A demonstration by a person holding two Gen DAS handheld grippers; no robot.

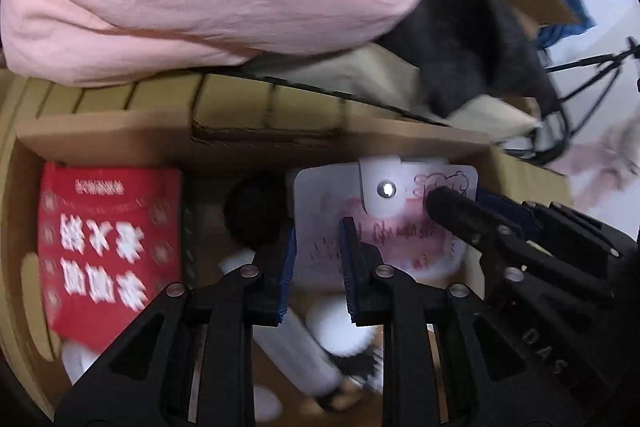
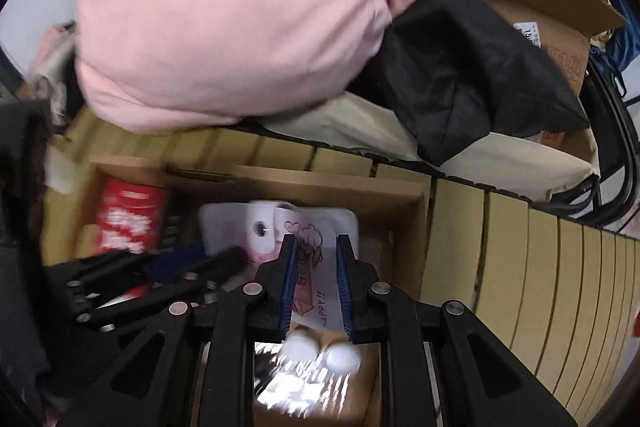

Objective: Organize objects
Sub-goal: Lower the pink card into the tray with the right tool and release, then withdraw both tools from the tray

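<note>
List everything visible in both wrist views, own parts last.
cardboard box: one, brown, open, under both tools
red packet: one, red with white characters, left inside the box
white pouch: one, white with pink print and a snap flap, middle of the box
white bottles: at least two, white, on the box floor
pink bundle: one, pink fabric, behind the box
black cloth: one, black, right of the pink bundle
far carton: one, brown, open, back right
left tool: one, black, blue pads, narrow gap, nothing gripped
right tool: same, over the pouch
</note>
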